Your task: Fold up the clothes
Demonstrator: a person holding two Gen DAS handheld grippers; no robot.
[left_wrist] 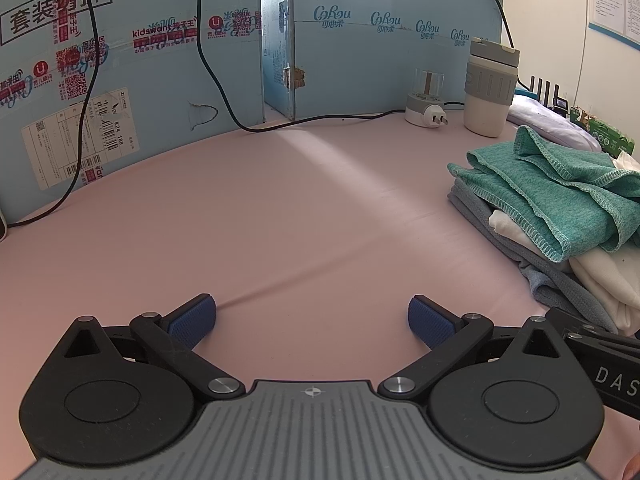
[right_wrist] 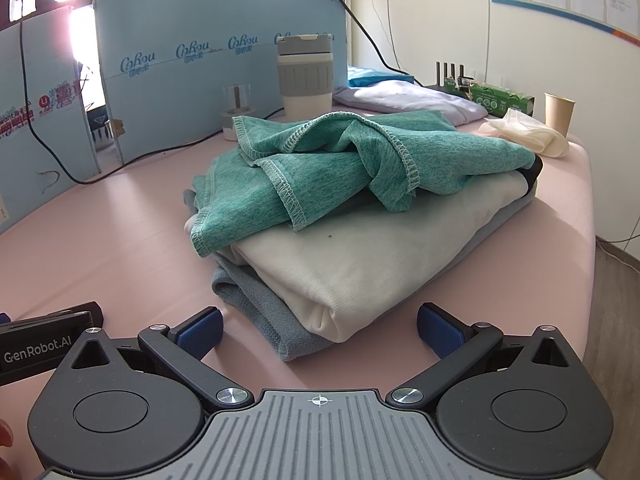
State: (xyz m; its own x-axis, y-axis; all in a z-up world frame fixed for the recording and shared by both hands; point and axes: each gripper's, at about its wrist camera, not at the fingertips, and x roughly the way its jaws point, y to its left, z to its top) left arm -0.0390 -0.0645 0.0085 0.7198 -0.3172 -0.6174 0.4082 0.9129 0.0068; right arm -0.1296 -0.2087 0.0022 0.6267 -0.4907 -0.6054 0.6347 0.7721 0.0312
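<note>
A stack of clothes lies on the pink table [right_wrist: 100, 240]: a crumpled teal garment [right_wrist: 340, 160] on top, a folded cream garment [right_wrist: 360, 248] under it, and a grey-blue one [right_wrist: 256, 300] at the bottom. My right gripper [right_wrist: 320, 330] is open and empty, just in front of the stack's near corner. In the left wrist view the same stack sits at the right, teal garment [left_wrist: 560, 192] on top. My left gripper [left_wrist: 312, 318] is open and empty over bare pink table [left_wrist: 260, 220], left of the stack.
Blue cardboard boxes [left_wrist: 140, 80] wall the back of the table, with black cables [left_wrist: 224, 92] hanging down. A tumbler [right_wrist: 306, 76], a plug adapter [left_wrist: 426, 104], a lilac cloth [right_wrist: 420, 100], a green box [right_wrist: 500, 100] and a paper cup [right_wrist: 558, 114] stand behind the stack. The table's right edge [right_wrist: 588, 208] drops to the floor.
</note>
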